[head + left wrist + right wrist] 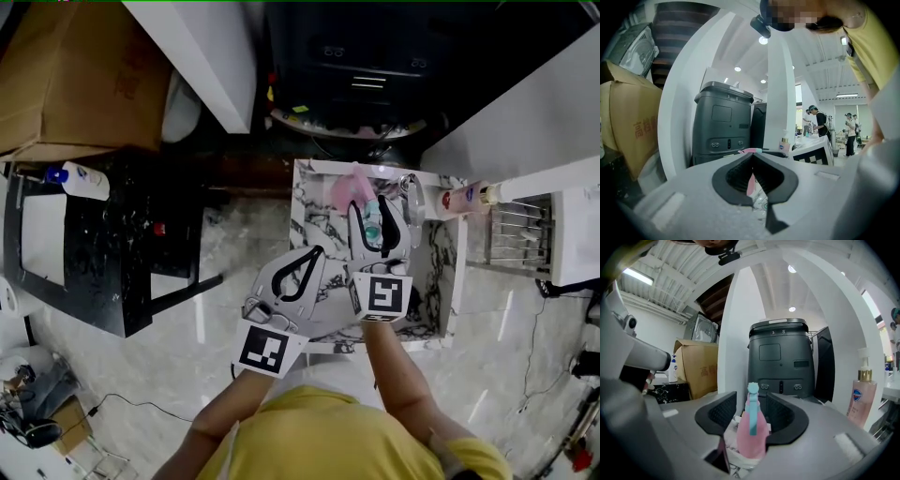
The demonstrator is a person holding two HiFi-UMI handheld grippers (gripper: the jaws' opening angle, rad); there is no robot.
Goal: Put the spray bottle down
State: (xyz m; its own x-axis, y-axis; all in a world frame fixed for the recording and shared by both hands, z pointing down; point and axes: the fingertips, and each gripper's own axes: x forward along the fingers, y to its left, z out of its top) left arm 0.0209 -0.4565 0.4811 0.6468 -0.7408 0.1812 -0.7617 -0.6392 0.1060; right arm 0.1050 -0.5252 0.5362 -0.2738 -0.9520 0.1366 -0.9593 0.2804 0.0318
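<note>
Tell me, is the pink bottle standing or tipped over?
Standing: the spray bottle rises straight, nozzle on top, between the open jaws of the right gripper.

1. We see a small white surface, veined in black like marble and edged with a low rim, standing on the floor.
2. A pink spray bottle with a pale blue head stands upright on it, toward the far side.
3. A pinkish pump bottle with a white pump stands at its far right corner, near the spray bottle but apart from it.
4. Off to the left, well apart, we find a black surface flecked with white. A white bottle with a blue cap sits at its far edge.
5. The floor is pale, glossy, veined tile. A thin dark cable trails across it at the lower left.
</note>
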